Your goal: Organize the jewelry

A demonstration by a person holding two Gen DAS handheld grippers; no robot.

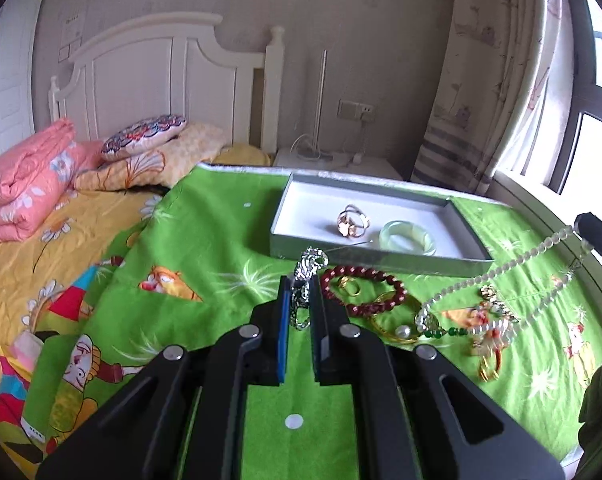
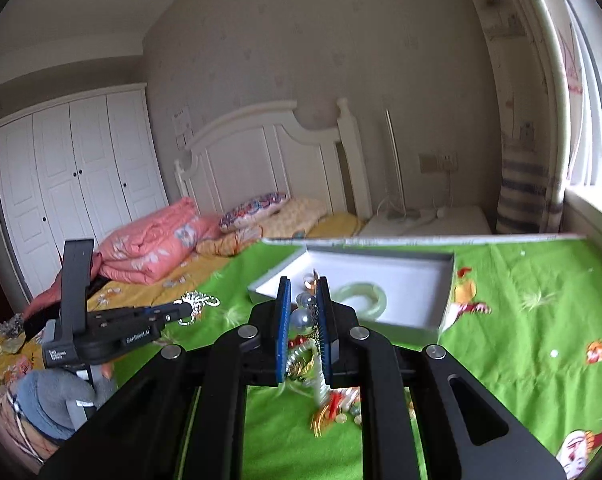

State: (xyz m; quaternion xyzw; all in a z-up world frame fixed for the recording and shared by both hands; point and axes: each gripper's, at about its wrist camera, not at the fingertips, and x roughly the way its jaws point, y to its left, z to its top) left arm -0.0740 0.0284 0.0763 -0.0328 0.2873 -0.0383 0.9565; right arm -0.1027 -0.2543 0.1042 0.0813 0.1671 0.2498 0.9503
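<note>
My left gripper (image 1: 304, 280) is shut on a silver chain piece (image 1: 311, 263) just above the green cloth, near the grey tray's (image 1: 365, 258) front wall. It also shows in the right wrist view (image 2: 189, 310) holding the silver piece (image 2: 199, 302). My right gripper (image 2: 304, 286) is shut on a clear bead necklace (image 2: 303, 318), lifted, with its tassel end (image 2: 333, 406) hanging below. The same necklace (image 1: 513, 266) stretches up to the right in the left wrist view. The tray holds a gold ring piece (image 1: 353, 220) and a pale green bangle (image 1: 407, 237).
On the cloth lie a dark red bead bracelet (image 1: 365, 290), a gold ring (image 1: 351, 287), gold bangles with a pearl (image 1: 403, 330) and a gold charm (image 1: 493, 298). Pink quilt (image 1: 25, 184) and pillows lie at the far left. A window sill runs along the right.
</note>
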